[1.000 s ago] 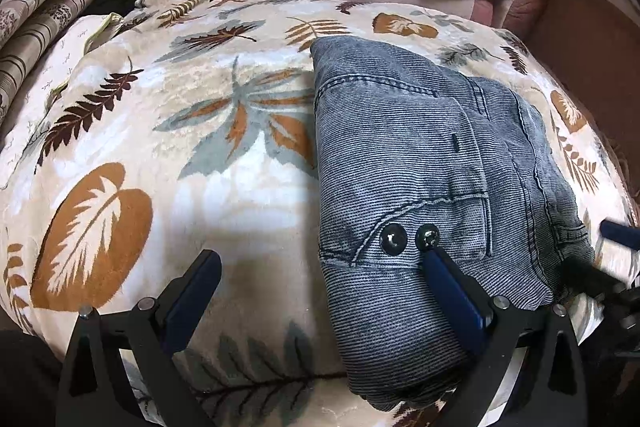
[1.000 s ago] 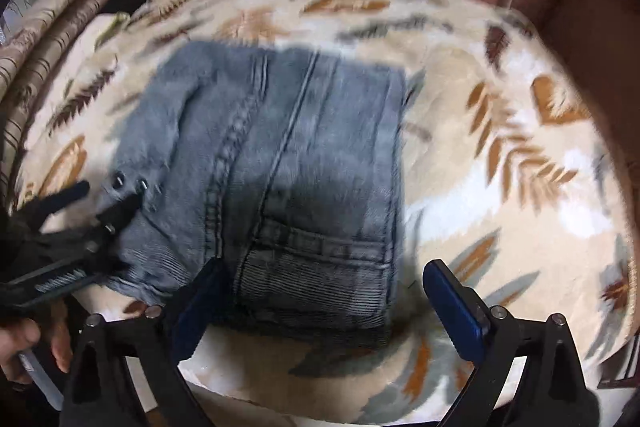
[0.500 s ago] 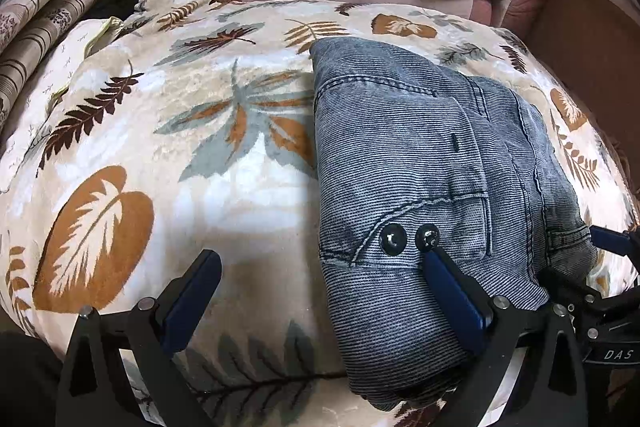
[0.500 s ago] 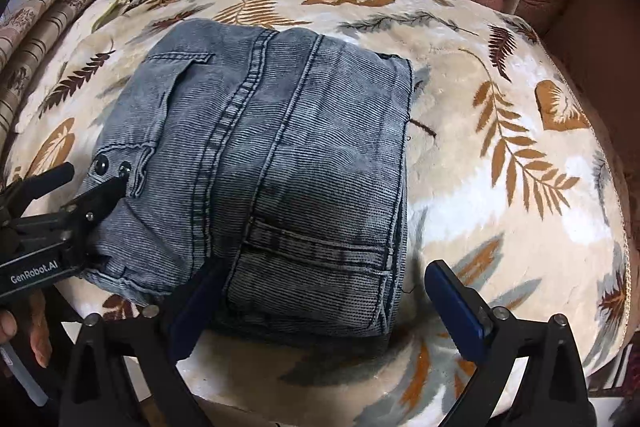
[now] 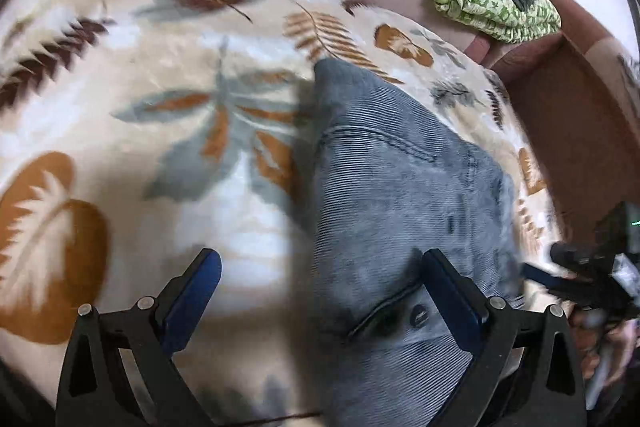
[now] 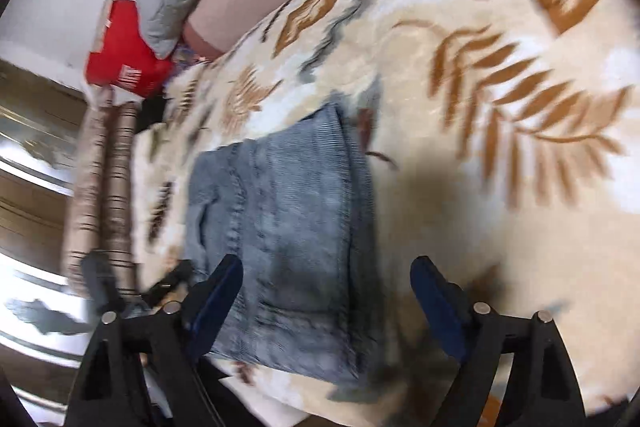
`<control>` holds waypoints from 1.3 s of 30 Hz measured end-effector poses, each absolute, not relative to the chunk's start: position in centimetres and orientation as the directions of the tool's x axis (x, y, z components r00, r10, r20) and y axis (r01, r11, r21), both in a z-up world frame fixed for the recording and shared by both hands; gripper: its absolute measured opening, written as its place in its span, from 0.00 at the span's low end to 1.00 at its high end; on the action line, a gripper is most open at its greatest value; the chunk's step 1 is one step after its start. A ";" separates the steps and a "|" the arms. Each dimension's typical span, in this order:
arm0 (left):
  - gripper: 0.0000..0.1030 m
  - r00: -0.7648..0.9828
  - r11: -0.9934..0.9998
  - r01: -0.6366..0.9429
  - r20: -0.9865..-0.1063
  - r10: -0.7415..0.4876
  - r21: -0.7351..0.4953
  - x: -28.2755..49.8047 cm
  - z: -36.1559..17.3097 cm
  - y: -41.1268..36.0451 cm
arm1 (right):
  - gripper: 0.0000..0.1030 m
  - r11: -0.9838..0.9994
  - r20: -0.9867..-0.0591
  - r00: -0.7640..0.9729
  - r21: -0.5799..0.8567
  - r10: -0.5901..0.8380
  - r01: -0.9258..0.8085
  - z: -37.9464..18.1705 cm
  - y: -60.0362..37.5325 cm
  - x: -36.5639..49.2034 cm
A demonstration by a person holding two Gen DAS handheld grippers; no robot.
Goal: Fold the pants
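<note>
**Both grippers swung off the folded pants**

The pants (image 5: 400, 211) lie as a compact folded bundle on the leaf-print blanket (image 5: 120, 107), as before. Since a moment ago both views have tilted and blurred. The left gripper (image 5: 320, 287) stands wide, gripping nothing; the right gripper (image 6: 326, 291) is closing on air — folding appears complete. Blur hides the bundle's near edge and buttons.

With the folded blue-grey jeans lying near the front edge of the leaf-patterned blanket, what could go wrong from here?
1. The folded blue-grey jeans lie close to the front edge of the leaf-patterned blanket; a push may slide them off.
2. The right gripper is closing, with its fingers astride the near edge; it may catch only the top layer and undo the fold.
3. The left gripper has one finger over the jeans and may drag them.
</note>
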State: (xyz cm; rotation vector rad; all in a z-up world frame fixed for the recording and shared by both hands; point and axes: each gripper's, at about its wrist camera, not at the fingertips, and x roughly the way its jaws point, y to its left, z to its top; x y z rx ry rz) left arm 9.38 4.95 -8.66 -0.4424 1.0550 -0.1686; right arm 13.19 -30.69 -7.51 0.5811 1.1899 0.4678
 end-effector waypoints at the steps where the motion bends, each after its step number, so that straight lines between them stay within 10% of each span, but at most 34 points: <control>1: 0.97 0.484 0.897 -0.066 -0.800 -0.354 -0.437 9.6 -8.6 4.6 | 0.80 0.751 -0.715 0.281 0.660 0.640 -0.032 -8.3 -30.3 14.0; 5: 0.89 0.464 0.924 -0.027 -0.823 -0.328 -0.383 10.1 -8.6 2.9 | 0.75 0.716 -0.696 0.230 0.698 0.680 -0.004 -10.6 -29.6 15.3; 9: 0.58 0.448 0.920 -0.014 -0.826 -0.344 -0.391 10.3 -8.4 2.5 | 0.52 0.767 -0.745 0.217 0.641 0.631 -0.030 -9.9 -28.5 15.0; 16: 0.62 0.469 0.950 -0.002 -0.839 -0.275 -0.312 9.9 -8.1 1.8 | 0.51 0.814 -0.788 0.230 0.579 0.571 -0.040 -10.5 -27.8 15.0; 21: 0.24 0.501 0.974 0.044 -0.839 -0.214 -0.222 9.3 -6.6 1.0 | 0.23 0.850 -0.810 0.259 0.508 0.526 -0.138 -8.1 -25.9 13.8; 39: 0.21 0.671 0.990 0.065 -0.729 -0.135 -0.123 9.1 1.6 2.6 | 0.21 0.831 -0.727 0.404 0.462 0.555 -0.312 2.3 -21.9 13.7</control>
